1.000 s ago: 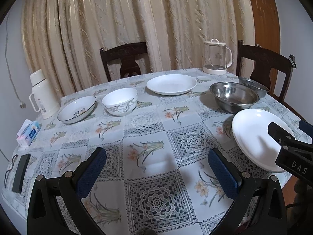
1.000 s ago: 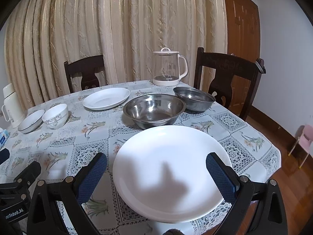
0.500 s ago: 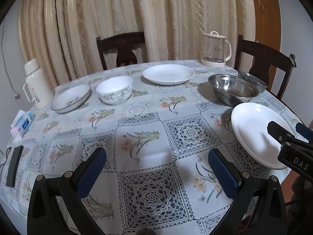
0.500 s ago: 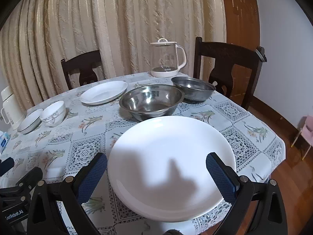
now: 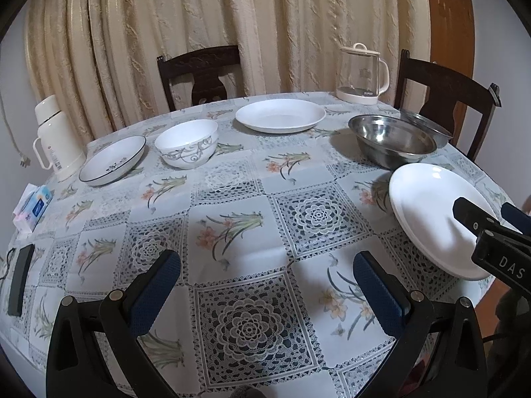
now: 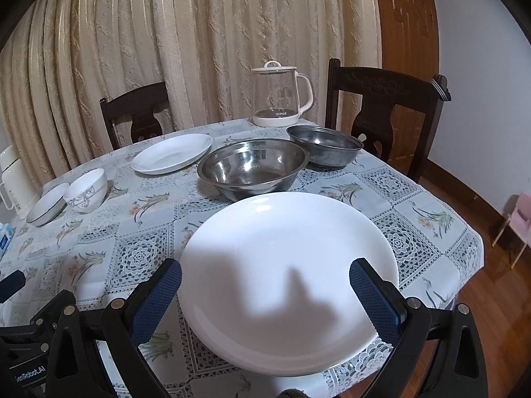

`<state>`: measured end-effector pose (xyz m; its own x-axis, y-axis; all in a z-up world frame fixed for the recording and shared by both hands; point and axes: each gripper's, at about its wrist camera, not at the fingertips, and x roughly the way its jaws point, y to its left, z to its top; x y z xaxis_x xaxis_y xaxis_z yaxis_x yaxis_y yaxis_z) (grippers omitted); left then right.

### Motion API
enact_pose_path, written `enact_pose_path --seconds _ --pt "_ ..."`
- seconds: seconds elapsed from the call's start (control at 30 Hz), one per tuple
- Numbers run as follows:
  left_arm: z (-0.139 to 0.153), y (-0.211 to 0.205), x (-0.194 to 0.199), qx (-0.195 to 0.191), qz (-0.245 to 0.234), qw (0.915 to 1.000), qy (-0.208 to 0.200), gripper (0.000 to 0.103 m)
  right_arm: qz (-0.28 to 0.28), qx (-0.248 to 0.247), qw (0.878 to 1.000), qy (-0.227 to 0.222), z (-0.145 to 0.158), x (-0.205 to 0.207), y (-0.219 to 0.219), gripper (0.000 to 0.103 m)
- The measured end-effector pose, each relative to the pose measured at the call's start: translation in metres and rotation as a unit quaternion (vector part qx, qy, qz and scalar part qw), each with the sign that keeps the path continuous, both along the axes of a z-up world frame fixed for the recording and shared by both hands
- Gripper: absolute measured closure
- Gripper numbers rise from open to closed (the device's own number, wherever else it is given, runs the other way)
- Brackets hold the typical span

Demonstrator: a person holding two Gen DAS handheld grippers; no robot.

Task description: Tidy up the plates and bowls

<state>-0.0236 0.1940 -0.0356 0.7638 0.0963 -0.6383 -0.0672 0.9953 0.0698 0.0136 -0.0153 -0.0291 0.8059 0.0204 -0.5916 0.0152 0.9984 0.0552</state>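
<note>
The big round white plate lies flat on the counter, close to the near edge on the right side. The right gripper hangs just over it with its blue fingers spread wide, one on each side of the plate. It holds nothing. The left gripper is over a bare part of the cloth, well apart from any dish. Its fingers are wide open too and hold nothing.

Just behind the big plate sits a shiny round metal bowl, and a second, flatter metal bowl is beside that one. Farther back lies another white plate. On the left are a white bowl with a grey swirl pattern and a shallow white dish with a dark rim, just beside each other.

I think the plate could be tricky. It is smooth and flat, and it sits near the edge. If the fingers push it and do not grab the rim, it could slide off and break on the wooden floor. It could also bump the metal bowl behind it.

The counter is round, with a pale cloth that has flowers and lace squares. A glass kettle with a cream lid stands at the back, and a white flask stands on the far left. Two dark wooden chairs are pushed in, with cream curtains and a brown door behind them.
</note>
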Motion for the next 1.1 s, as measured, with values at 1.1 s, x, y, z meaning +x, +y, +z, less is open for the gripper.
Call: enact_pose_path --seconds 1.1 --pt "-0.020 -0.008 0.016 0.001 -0.012 0.9990 0.042 0.000 -0.016 -0.007 0.999 0.027 -0.013 0.010 -0.020 0.000"
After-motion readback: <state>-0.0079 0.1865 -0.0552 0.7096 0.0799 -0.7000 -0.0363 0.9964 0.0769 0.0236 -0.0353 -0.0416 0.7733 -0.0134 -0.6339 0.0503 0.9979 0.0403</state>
